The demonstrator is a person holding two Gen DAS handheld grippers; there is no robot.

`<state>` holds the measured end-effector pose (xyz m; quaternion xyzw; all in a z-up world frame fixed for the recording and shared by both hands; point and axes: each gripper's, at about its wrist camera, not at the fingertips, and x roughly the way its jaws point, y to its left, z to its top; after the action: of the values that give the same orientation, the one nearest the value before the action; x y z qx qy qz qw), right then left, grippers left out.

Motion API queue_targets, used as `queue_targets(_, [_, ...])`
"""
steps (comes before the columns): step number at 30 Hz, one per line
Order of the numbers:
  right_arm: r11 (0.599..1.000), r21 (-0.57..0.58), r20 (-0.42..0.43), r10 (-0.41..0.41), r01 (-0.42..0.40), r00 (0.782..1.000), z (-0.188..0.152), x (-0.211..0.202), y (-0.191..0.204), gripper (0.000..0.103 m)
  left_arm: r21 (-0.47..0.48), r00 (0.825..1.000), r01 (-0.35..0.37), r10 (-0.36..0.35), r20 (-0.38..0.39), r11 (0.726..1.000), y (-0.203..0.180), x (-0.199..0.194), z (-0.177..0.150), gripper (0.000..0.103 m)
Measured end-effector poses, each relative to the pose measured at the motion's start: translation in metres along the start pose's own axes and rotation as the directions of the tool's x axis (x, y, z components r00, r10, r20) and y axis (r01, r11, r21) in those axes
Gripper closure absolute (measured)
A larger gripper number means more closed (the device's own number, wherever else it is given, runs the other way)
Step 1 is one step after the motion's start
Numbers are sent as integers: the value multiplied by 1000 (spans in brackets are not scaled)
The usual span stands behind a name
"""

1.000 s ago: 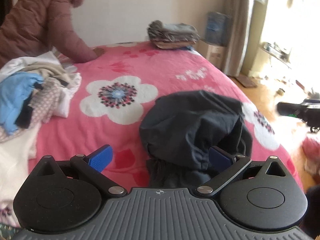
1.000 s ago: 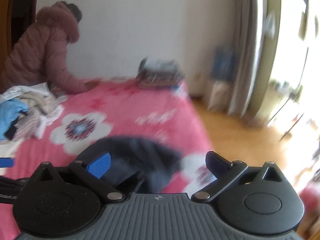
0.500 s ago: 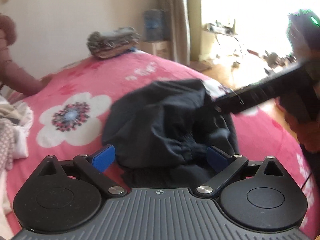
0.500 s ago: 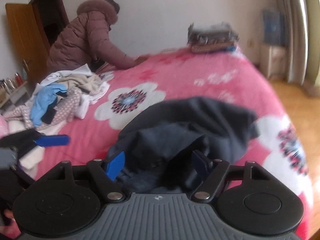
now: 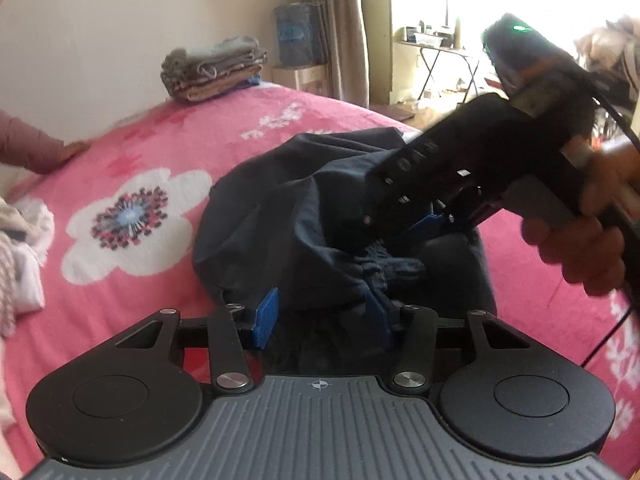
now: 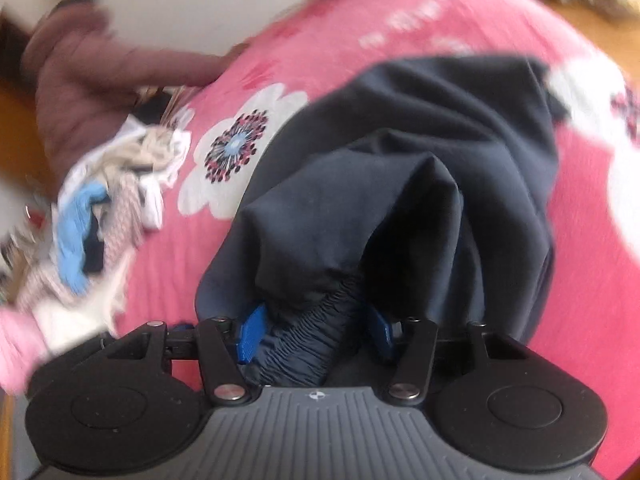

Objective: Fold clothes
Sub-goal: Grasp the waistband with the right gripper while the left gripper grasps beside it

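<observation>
A crumpled dark navy garment [image 5: 304,208] lies on the pink flowered bedspread [image 5: 160,152]. My left gripper [image 5: 320,316] is at its near edge. The jaws are closing with a fold of the cloth between the blue pads, and the pads do not visibly squeeze it. In the left wrist view my right gripper [image 5: 420,228] reaches in from the right, held by a hand [image 5: 580,248], onto the middle of the heap. In the right wrist view my right gripper [image 6: 314,330] is closing around the gathered elastic waistband [image 6: 312,336] of the garment [image 6: 420,140].
A stack of folded clothes [image 5: 212,68] sits at the bed's far edge by the wall. An unsorted pile of light and blue clothes [image 6: 100,216] lies on the left. A person in a brown padded coat [image 6: 100,72] leans on the bed there. Wooden floor lies to the right.
Both grippers dropped onto the dark garment and their jaws narrowed from wide open. The right gripper came into the left wrist view from the right, and both wrists rolled.
</observation>
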<state>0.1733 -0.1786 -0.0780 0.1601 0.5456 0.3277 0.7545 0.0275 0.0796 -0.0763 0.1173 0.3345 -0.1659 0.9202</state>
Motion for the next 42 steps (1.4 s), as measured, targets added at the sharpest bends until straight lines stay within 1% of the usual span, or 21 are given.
queue_targets(2, [998, 57, -12, 2, -1, 1000, -1, 5, -8, 46, 45, 1000, -21, 21, 6, 999, -7, -4, -2, 53])
queue_targets(4, [992, 121, -23, 32, -29, 999, -3, 7, -16, 46, 93, 999, -37, 36, 9, 995, -15, -6, -4, 52])
queue_targets(6, [988, 131, -16, 79, -76, 997, -2, 6, -20, 46, 145, 999, -54, 53, 8, 988, -22, -6, -6, 47])
queue_targets(7, [987, 126, -7, 101, -99, 995, -3, 5, -21, 48, 170, 998, -62, 62, 7, 983, -26, -6, -6, 41])
queue_targets(8, [984, 129, 2, 120, -119, 993, -4, 5, -22, 57, 189, 997, -73, 73, 9, 979, -29, -6, -7, 36])
queue_targets(9, [979, 141, 8, 145, -145, 989, -4, 5, -25, 68, 206, 996, -85, 84, 10, 975, -32, -6, -7, 21])
queue_targets(10, [971, 160, 15, 175, -175, 984, -4, 4, -27, 68, 224, 995, -96, 96, 12, 970, -35, -6, -7, 16])
queue_targets(16, [939, 195, 63, 277, -284, 959, 4, -6, -25, 72, 264, 985, -169, 157, 66, 949, -38, -3, 4, 12])
queue_targets(20, [930, 179, 57, 315, -321, 947, 16, -15, -17, 72, 231, 978, -201, 181, 103, 952, -29, -4, 18, 12])
queue_targets(23, [919, 171, 39, 355, -356, 934, 24, -18, -11, 72, 268, 970, -234, 207, 127, 935, -28, 1, 27, 12])
queue_targets(26, [912, 166, 10, 379, -376, 925, 34, -17, -8, 72, 290, 967, -244, 209, 147, 925, -26, 5, 31, 23])
queue_targets(27, [909, 167, 2, 386, -381, 922, 37, -17, -8, 72, 292, 967, -242, 205, 151, 925, -24, 7, 33, 33])
queue_targets(28, [906, 173, -2, 393, -386, 920, 39, -16, -9, 72, 292, 970, -228, 191, 151, 929, -22, 9, 34, 48])
queue_targets(29, [903, 180, -7, 399, -391, 917, 42, -15, -9, 72, 292, 973, -213, 176, 150, 932, -20, 12, 35, 52])
queue_targets(33, [872, 221, -15, 451, -437, 892, 57, -7, -16, 72, 332, 969, -230, 186, 159, 915, -18, 29, 36, 52])
queue_targets(35, [869, 231, -25, 454, -437, 890, 63, -3, -19, 72, 351, 970, -229, 180, 166, 908, -16, 37, 39, 53])
queue_targets(36, [868, 236, -31, 457, -438, 889, 66, 1, -17, 72, 355, 970, -224, 174, 167, 908, -15, 41, 40, 60])
queue_targets(37, [866, 241, -38, 459, -438, 887, 69, 3, -16, 72, 351, 970, -222, 172, 169, 910, -14, 44, 43, 76])
queue_targets(39, [866, 237, -47, 463, -440, 885, 74, 3, -15, 72, 328, 970, -223, 176, 167, 918, -9, 47, 49, 92])
queue_targets(40, [868, 225, -48, 463, -442, 885, 76, 1, -15, 71, 303, 972, -211, 166, 169, 930, -4, 47, 53, 96])
queue_targets(42, [878, 201, -55, 453, -434, 890, 78, -6, -15, 69, 243, 974, -188, 149, 168, 952, 7, 46, 59, 97])
